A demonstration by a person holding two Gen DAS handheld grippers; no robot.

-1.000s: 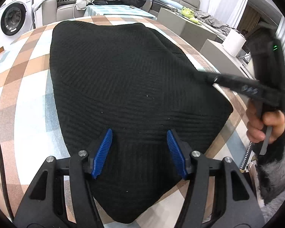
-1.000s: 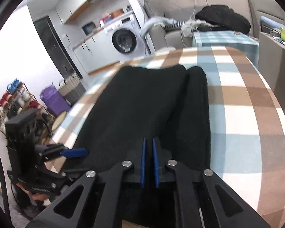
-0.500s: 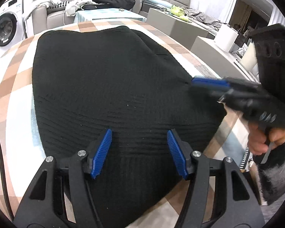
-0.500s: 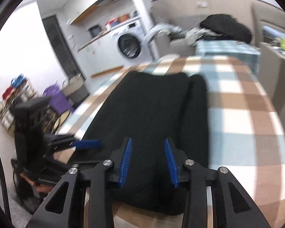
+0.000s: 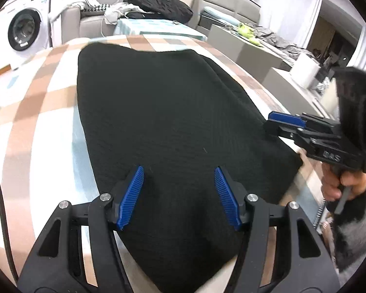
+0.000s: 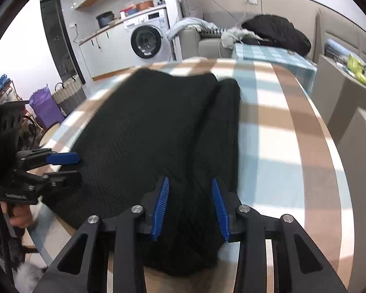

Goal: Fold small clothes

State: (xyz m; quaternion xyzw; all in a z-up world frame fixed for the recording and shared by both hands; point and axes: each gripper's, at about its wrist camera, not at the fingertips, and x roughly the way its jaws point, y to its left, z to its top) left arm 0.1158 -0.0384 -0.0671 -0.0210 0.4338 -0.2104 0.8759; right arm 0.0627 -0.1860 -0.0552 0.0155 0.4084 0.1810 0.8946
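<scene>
- Two views. Left wrist: my left gripper [image 5: 179,195] hangs over the near end of the black knit garment [image 5: 168,112], jaws well apart with nothing between the pads. The garment lies flat on the checked tablecloth [image 5: 31,112]. At 3 o'clock my right gripper [image 5: 284,122] sits by the garment's edge.
- Right wrist: my right gripper [image 6: 190,207] has just been opening; its jaws stand partly apart above the garment's near end, gripping nothing. A folded strip runs toward 12 o'clock. My left gripper [image 6: 63,168] is at 9 o'clock, open.
</scene>
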